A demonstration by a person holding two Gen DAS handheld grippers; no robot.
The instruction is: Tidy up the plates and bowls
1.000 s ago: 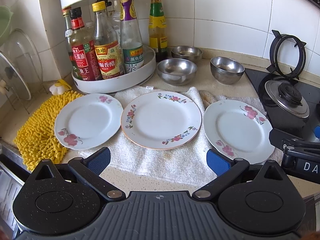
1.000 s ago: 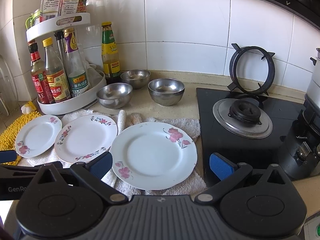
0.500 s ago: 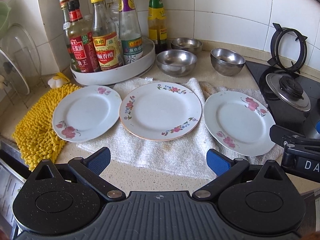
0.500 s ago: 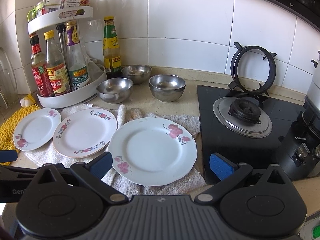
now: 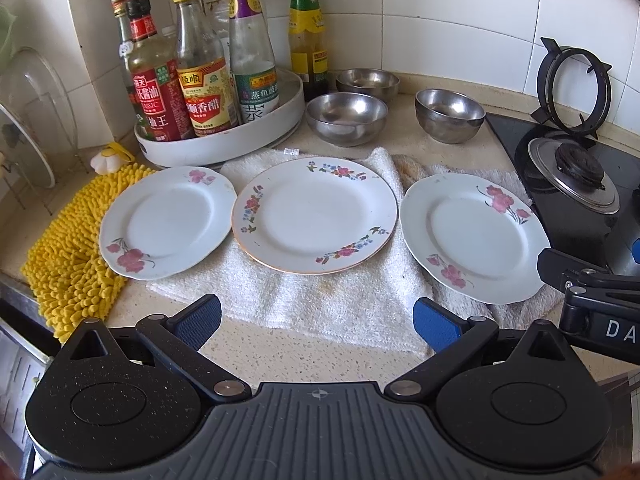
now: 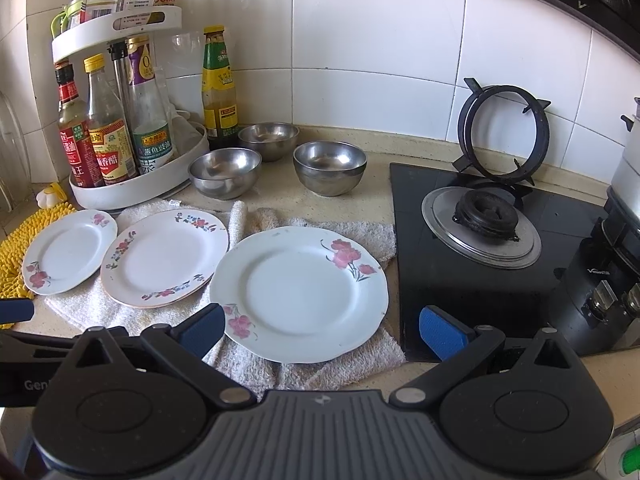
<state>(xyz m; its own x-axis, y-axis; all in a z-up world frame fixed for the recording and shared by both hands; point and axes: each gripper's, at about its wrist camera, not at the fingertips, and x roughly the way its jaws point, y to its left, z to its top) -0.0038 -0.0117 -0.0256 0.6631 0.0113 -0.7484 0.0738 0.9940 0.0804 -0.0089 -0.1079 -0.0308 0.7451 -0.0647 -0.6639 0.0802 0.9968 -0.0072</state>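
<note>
Three floral plates lie in a row on a white towel (image 5: 340, 300): a left plate (image 5: 168, 220), a middle plate (image 5: 316, 214) and a right plate (image 5: 472, 236). Behind them stand three steel bowls (image 5: 346, 118) (image 5: 368, 84) (image 5: 448, 114). My left gripper (image 5: 316, 324) hovers open in front of the middle plate, holding nothing. In the right wrist view my right gripper (image 6: 320, 330) stands open over the near edge of the right plate (image 6: 298, 290), holding nothing; the middle plate (image 6: 164, 256), left plate (image 6: 68, 256) and bowls (image 6: 224, 172) (image 6: 330, 166) (image 6: 268, 140) lie beyond.
A white two-tier turntable (image 5: 224, 140) of sauce bottles stands at the back left. A yellow chenille cloth (image 5: 68, 248) lies under the left plate's edge. A black gas hob (image 6: 480, 248) with a loose pan support (image 6: 502, 136) fills the right side.
Both grippers have drawn a little closer to the plates and dipped lower; the plates look larger. Nothing on the counter has moved.
</note>
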